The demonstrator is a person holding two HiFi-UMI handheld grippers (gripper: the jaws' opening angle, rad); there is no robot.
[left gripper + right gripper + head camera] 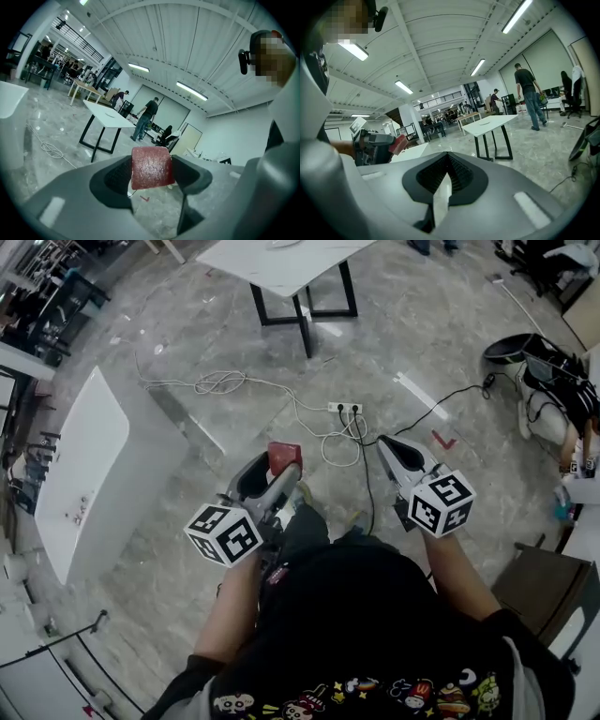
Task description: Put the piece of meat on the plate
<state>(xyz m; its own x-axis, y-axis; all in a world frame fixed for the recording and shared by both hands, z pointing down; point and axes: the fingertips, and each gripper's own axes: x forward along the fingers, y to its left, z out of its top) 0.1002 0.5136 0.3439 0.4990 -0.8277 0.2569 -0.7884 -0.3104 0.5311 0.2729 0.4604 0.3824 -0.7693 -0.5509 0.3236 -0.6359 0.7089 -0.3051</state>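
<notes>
The left gripper [278, 472] is clamped on the piece of meat [284, 454], a dull red, grainy slab with rounded upper corners, pinched between two dark ribbed pads. It is held in the air above the polished grey marbled floor [187, 334], well away from the white desk [281, 263] on black metal legs. The right gripper [390, 446] has its jaws pressed together with nothing between them. Pale cables [220, 382] loop across the floor to a white power strip [345, 409].

No legible text, label, brand or number anywhere.
</notes>
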